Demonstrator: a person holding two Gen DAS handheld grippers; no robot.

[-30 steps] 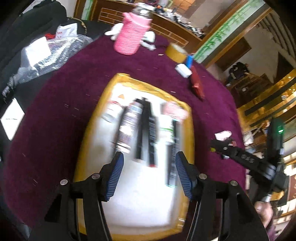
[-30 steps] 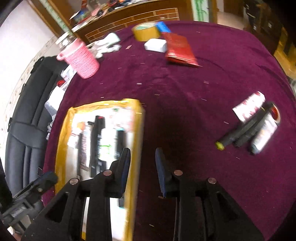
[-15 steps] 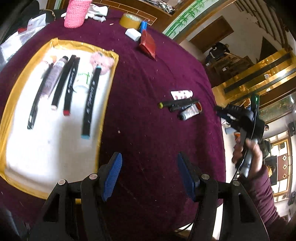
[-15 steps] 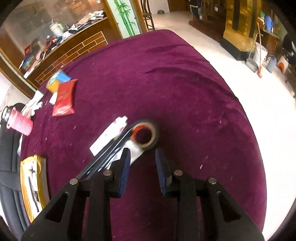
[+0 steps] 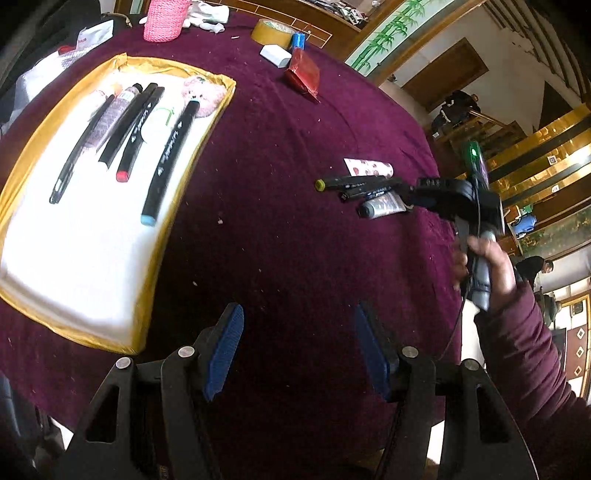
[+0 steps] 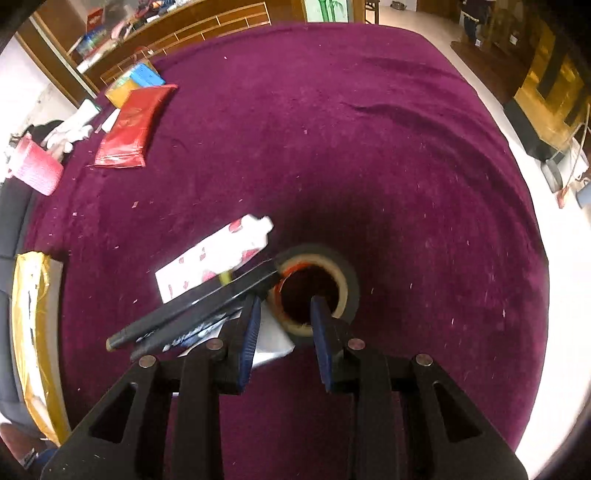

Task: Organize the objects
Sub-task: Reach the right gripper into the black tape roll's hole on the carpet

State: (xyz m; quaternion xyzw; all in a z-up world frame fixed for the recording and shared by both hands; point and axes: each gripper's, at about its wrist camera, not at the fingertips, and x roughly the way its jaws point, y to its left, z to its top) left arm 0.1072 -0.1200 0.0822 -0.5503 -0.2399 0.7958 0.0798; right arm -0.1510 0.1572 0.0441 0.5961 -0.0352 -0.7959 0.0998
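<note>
Hovering over a small pile of loose things, the right tool has its jaws narrow and holds nothing; one pad sits inside the ring of a tape roll, the other just outside it, so the near wall of the roll lies between them without being pressed. Touching the roll are two black markers, a white tube with red print and a silver tube. The left tool is half open and empty above bare purple cloth, between the pile and the tray.

I judge that the step in hand is reaching for the next thing to carry to the yellow-rimmed tray, where several markers and tubes already lie in a row. The next move calls for choosing one piece only and closing on it. The things overlap, so a marker may be dragged along with the roll.

Farther on the tabletop lie a red foil packet, a brown tape roll, a small white box and a pink knitted cup, all well apart from the pile. Nothing stands between the pile and the tray.
</note>
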